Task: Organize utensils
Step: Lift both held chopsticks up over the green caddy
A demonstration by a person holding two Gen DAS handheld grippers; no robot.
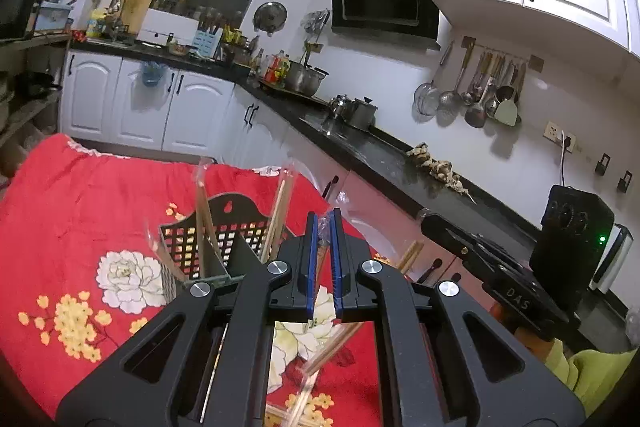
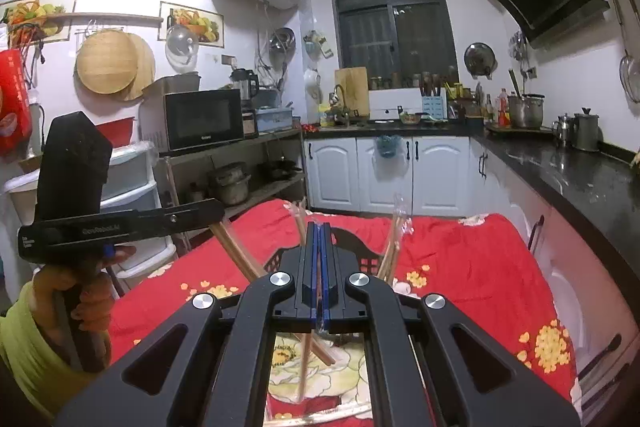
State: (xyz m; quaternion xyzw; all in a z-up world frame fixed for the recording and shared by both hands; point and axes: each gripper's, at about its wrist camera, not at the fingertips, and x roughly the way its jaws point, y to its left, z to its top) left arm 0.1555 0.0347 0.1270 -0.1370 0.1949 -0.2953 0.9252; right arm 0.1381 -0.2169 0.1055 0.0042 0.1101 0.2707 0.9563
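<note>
Progress looks partial: several wrapped chopsticks (image 1: 280, 215) stand in the black holder (image 1: 224, 239); left gripper (image 1: 325, 227) and right gripper (image 2: 320, 239) each clamp another pair, more lie on the desk (image 1: 80, 195).

wooden chopsticks (image 1: 276, 223), matt plastic caddy (image 1: 224, 231), cloth (image 1: 80, 195)

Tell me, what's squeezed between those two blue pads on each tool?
Each grips a clear-wrapped pair of chopsticks: the left tool holds one pack, and the right tool another, each seen in its own wrist view.
</note>
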